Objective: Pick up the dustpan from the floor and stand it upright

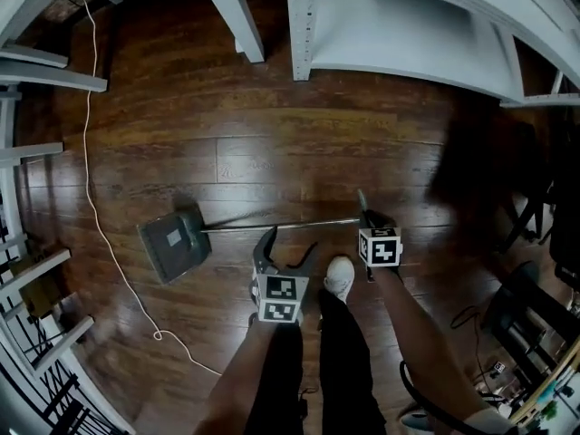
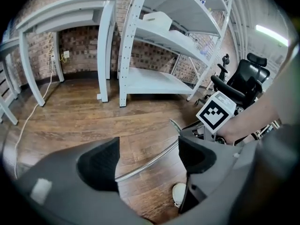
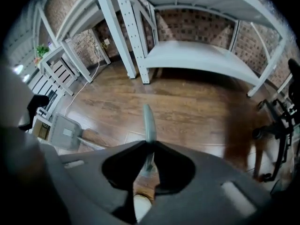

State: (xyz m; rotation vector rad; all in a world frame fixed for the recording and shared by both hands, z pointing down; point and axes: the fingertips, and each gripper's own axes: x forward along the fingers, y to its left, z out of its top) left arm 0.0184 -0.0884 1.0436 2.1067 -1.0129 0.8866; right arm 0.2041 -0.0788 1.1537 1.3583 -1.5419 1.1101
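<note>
The grey dustpan (image 1: 174, 241) lies on the wooden floor at the left, and its long metal handle (image 1: 281, 226) runs right to a grey grip end (image 1: 362, 202). My right gripper (image 1: 367, 217) is shut on that grip end (image 3: 148, 123), which sticks out beyond the jaws; the dustpan (image 3: 64, 131) shows at the left of the right gripper view. My left gripper (image 1: 288, 247) hovers open just in front of the handle's middle. In the left gripper view the handle (image 2: 159, 154) crosses the gap between the pads of the left gripper (image 2: 147, 161) without touching them.
The person's white shoe (image 1: 340, 277) stands between the two grippers. White metal shelving (image 1: 408, 25) stands at the far side, and a white cable (image 1: 95, 216) trails over the floor at the left. A black office chair (image 2: 246, 78) stands at the right, with table legs (image 1: 36, 270) at the left.
</note>
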